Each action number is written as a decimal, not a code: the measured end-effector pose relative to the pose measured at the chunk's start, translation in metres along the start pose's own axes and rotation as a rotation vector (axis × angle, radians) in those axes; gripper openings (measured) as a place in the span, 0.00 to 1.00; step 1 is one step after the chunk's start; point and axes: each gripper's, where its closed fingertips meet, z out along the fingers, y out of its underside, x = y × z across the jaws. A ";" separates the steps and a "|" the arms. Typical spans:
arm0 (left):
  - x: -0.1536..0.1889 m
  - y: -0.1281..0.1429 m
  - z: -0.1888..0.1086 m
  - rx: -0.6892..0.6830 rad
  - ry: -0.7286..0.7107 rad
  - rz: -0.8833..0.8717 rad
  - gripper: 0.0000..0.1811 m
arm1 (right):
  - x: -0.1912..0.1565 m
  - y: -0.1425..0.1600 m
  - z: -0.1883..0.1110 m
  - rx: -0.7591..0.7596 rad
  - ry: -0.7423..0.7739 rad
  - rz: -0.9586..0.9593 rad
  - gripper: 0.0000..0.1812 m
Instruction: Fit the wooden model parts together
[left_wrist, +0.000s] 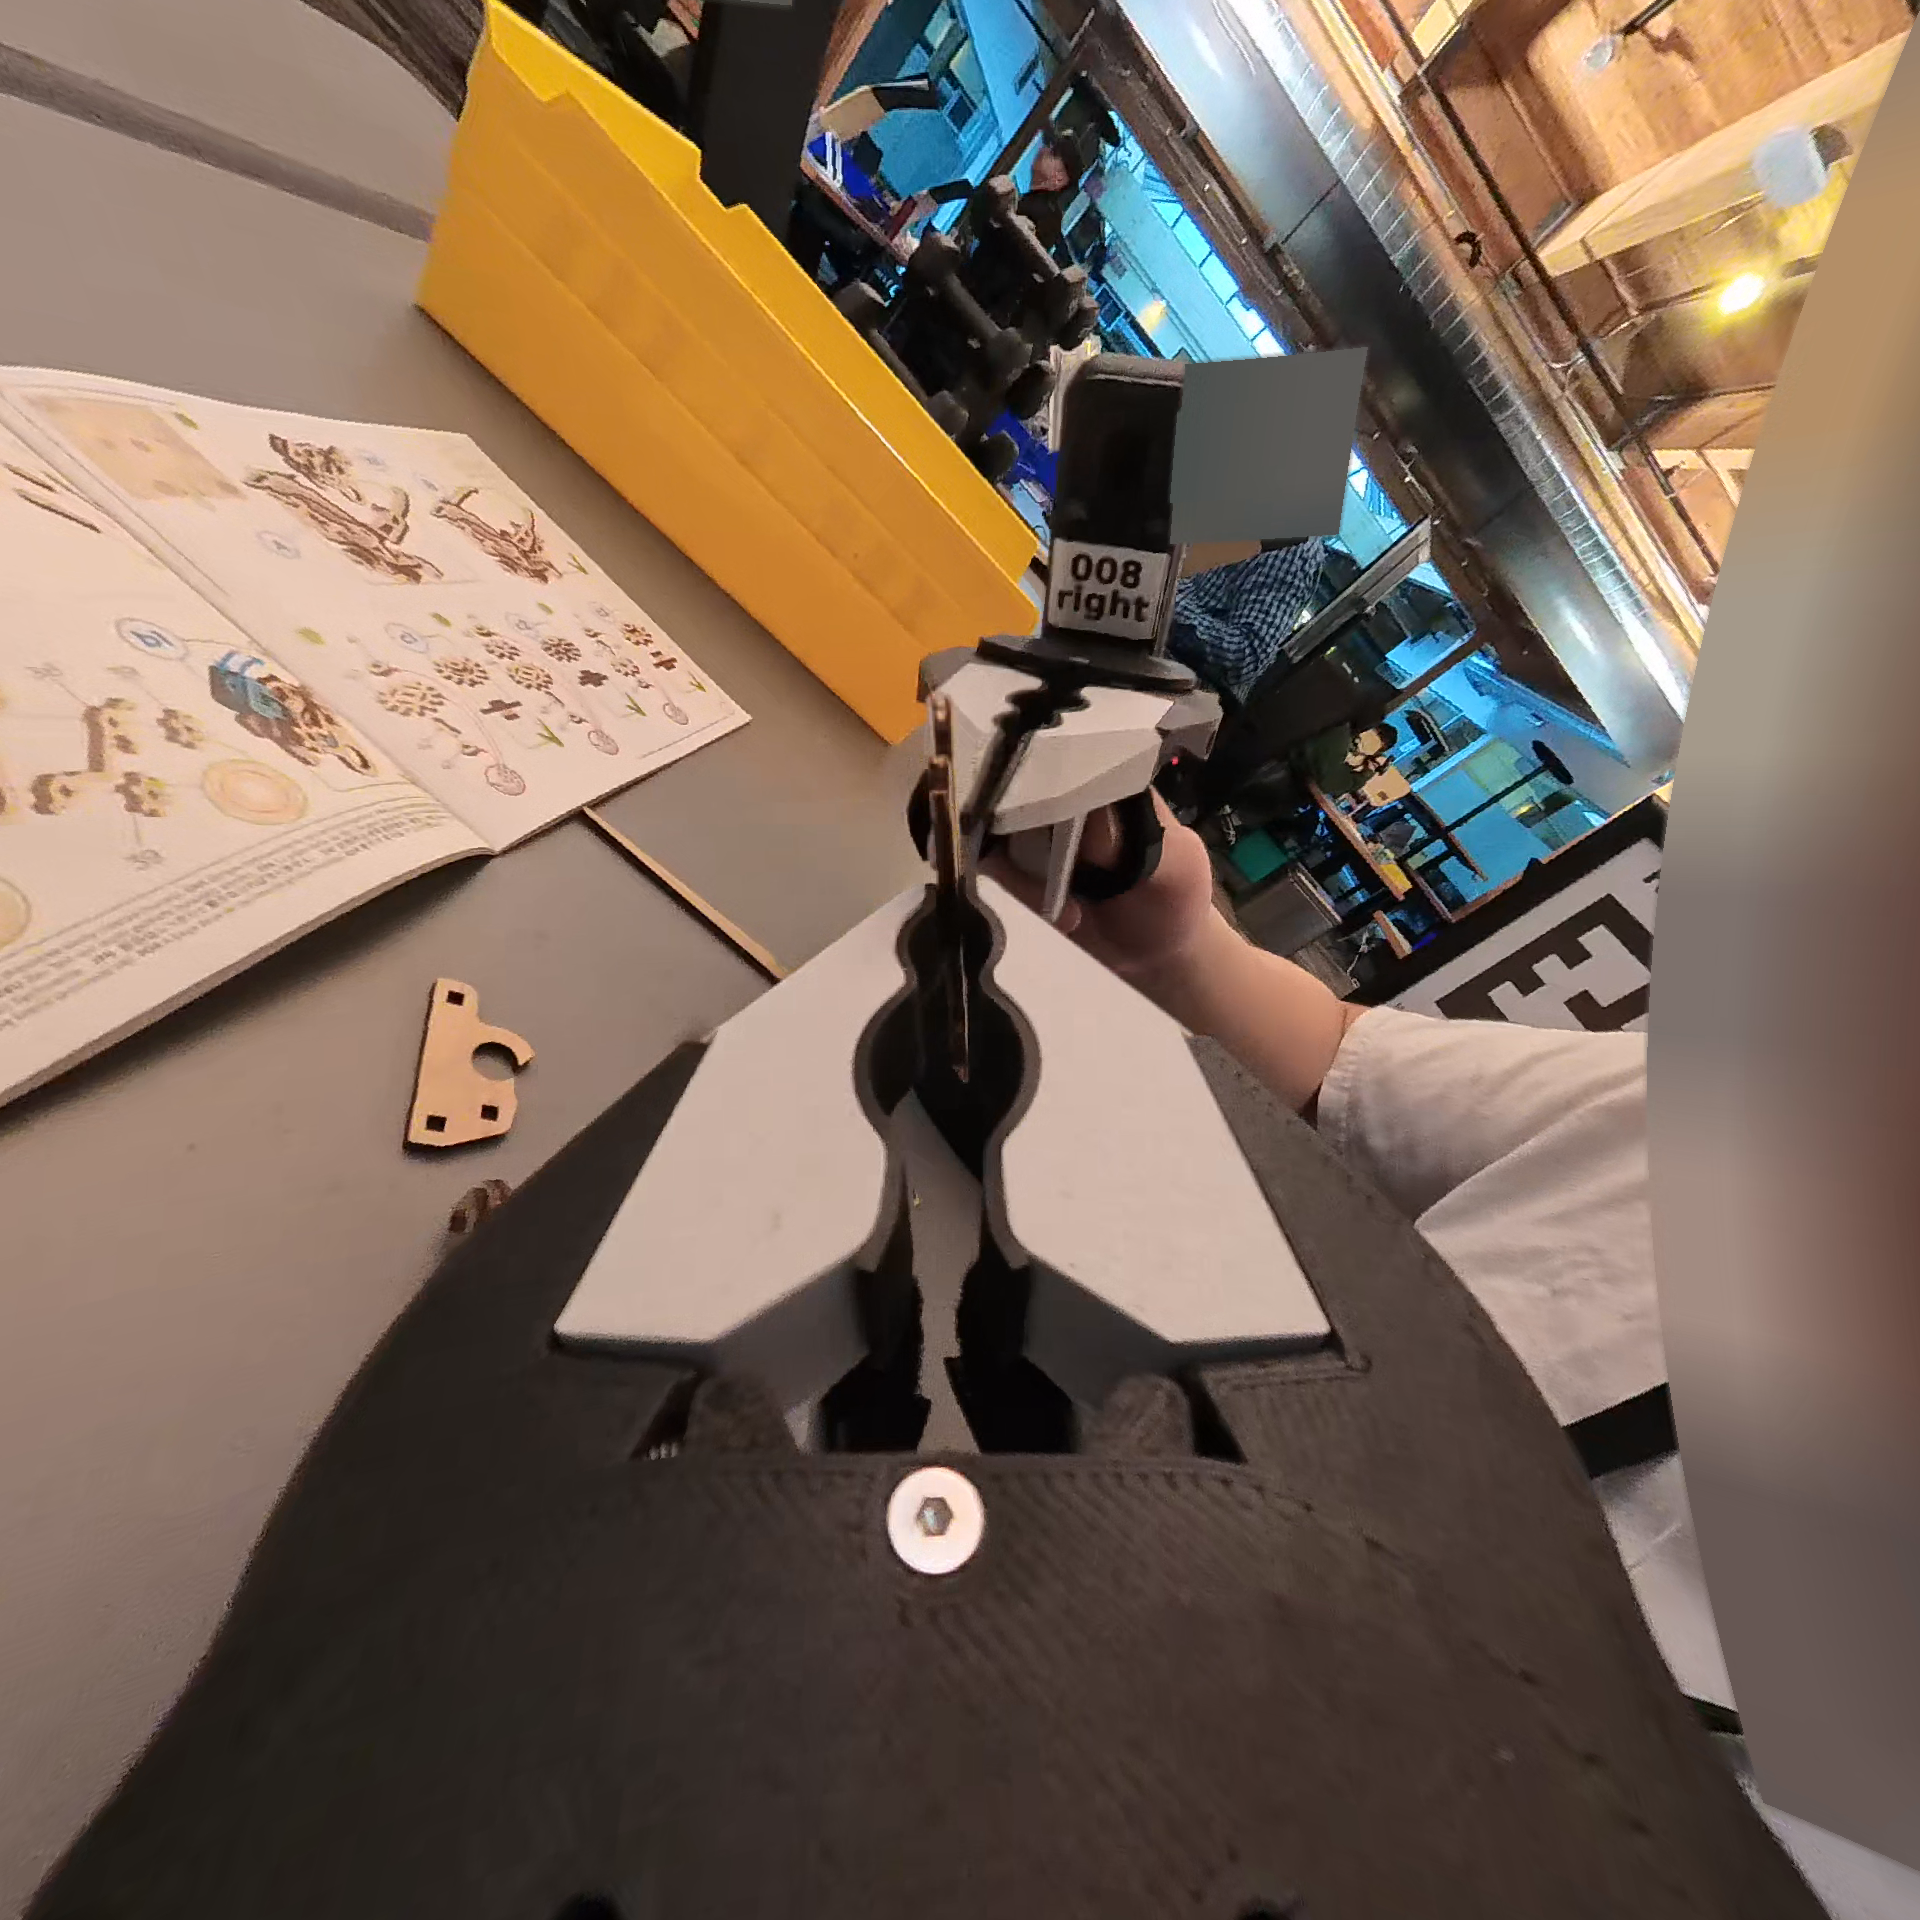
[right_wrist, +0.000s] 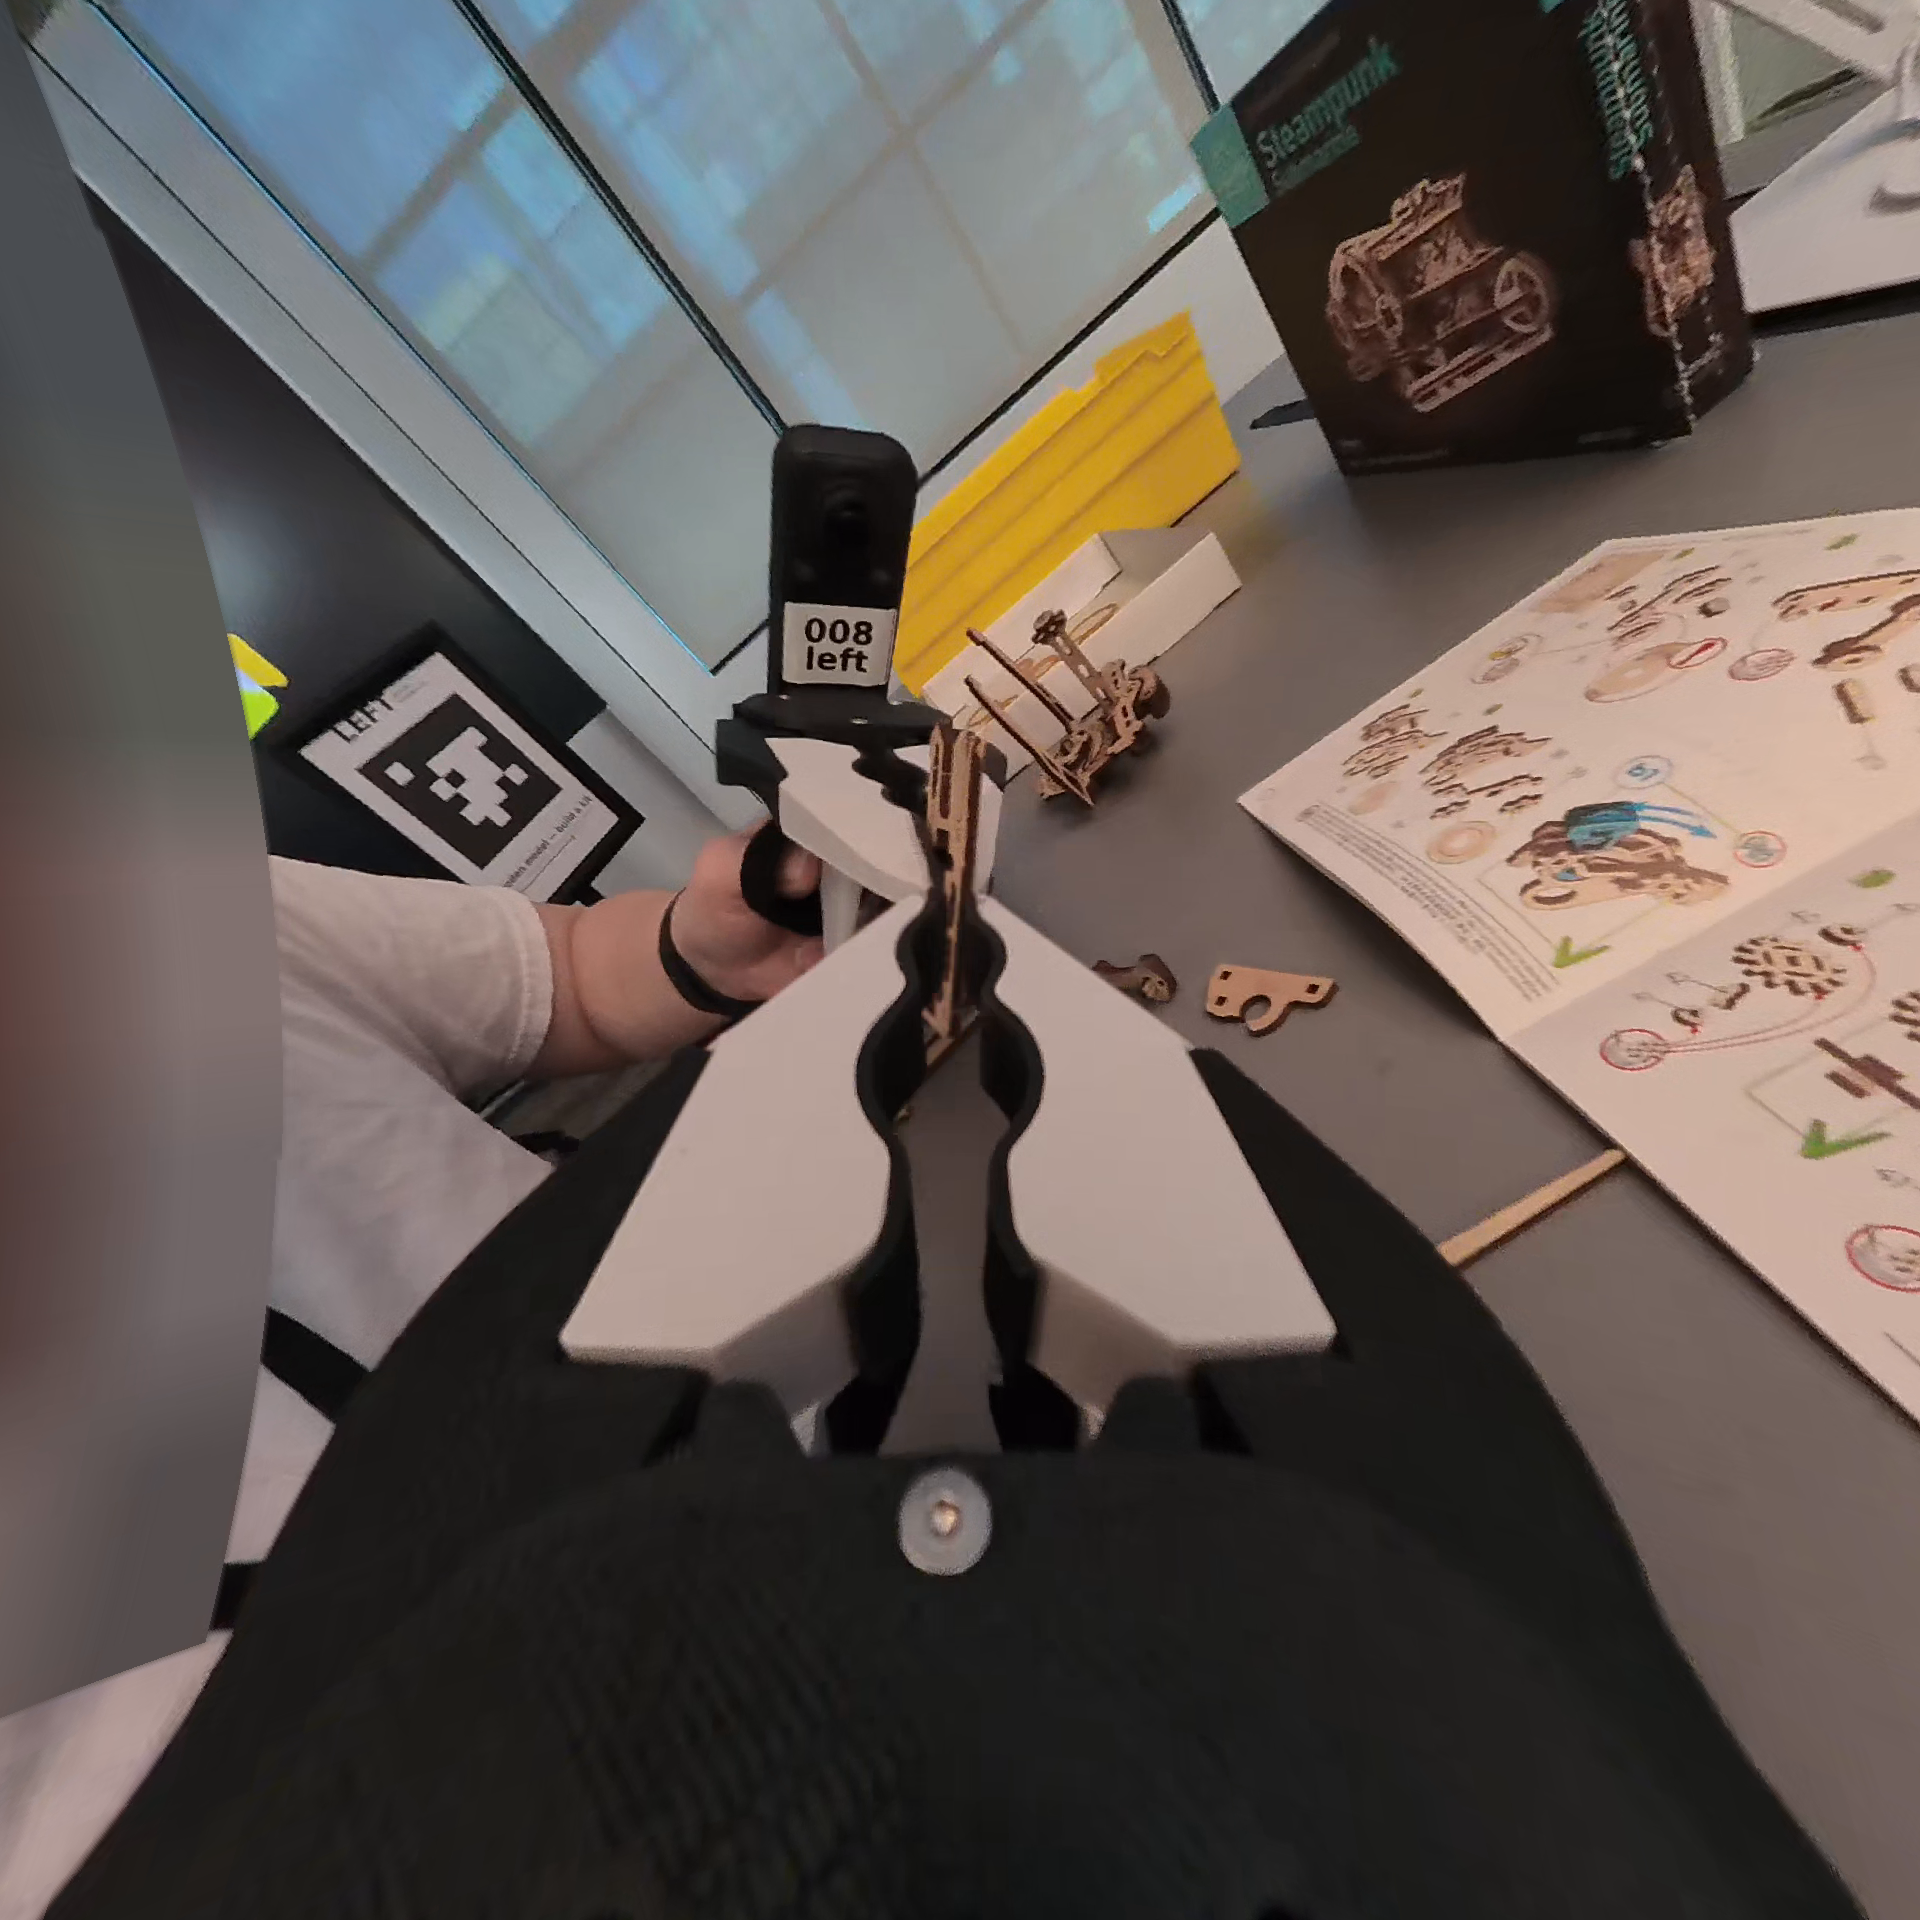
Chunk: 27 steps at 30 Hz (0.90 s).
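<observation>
I have both grippers, left (left_wrist: 948, 940) and right (right_wrist: 948, 940), closed on one slotted wooden strip (right_wrist: 951, 831); bracket plate (right_wrist: 1270, 995) at three o'clock unfitted.

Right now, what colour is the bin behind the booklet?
Yellow; the bin shows best in the left wrist view.

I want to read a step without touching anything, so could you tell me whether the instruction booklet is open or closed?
Open: the instruction booklet lies flat on the grey table, two illustrated pages spread either side of its centre fold.
</observation>
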 end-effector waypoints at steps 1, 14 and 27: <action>0.000 0.001 0.000 -0.006 0.002 0.000 0.00 | 0.000 0.000 0.000 -0.008 0.007 -0.020 0.00; -0.005 -0.046 -0.048 0.032 -0.058 0.135 0.00 | 0.032 0.040 0.005 -0.289 0.185 -0.225 0.03; -0.027 -0.048 -0.057 0.012 -0.149 0.115 0.00 | 0.066 0.065 0.034 -0.531 0.399 -0.434 0.10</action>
